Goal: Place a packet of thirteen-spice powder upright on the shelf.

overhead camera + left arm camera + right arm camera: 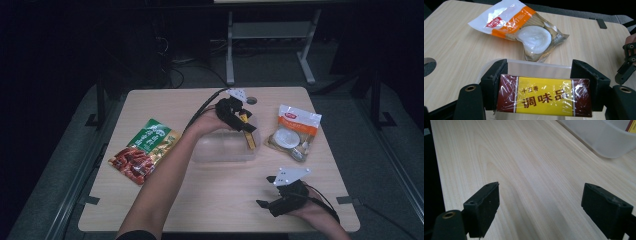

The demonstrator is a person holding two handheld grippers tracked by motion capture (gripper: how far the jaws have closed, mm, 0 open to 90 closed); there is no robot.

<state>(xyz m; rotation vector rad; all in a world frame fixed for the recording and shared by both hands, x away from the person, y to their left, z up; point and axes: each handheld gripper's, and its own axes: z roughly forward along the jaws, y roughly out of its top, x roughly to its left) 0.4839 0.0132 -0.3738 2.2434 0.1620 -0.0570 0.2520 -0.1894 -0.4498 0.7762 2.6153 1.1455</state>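
Note:
My left gripper (244,124) (539,75) is shut on a yellow and dark red box (249,137) (544,98) wrapped in clear film, with a pad pressed against each short end. It holds the box over the right end of a translucent plastic tub (220,149) (534,66) in the middle of the table. My right gripper (264,205) (541,202) rests low near the table's front right, jaws wide apart with bare wood between them. The tub's corner (604,137) lies ahead of it, to its upper right.
A white and orange food pouch (295,131) (524,27) lies right of the tub. A green and red snack bag (145,150) lies at the table's left. The wooden table (215,200) has a round hole (251,100) near its far edge.

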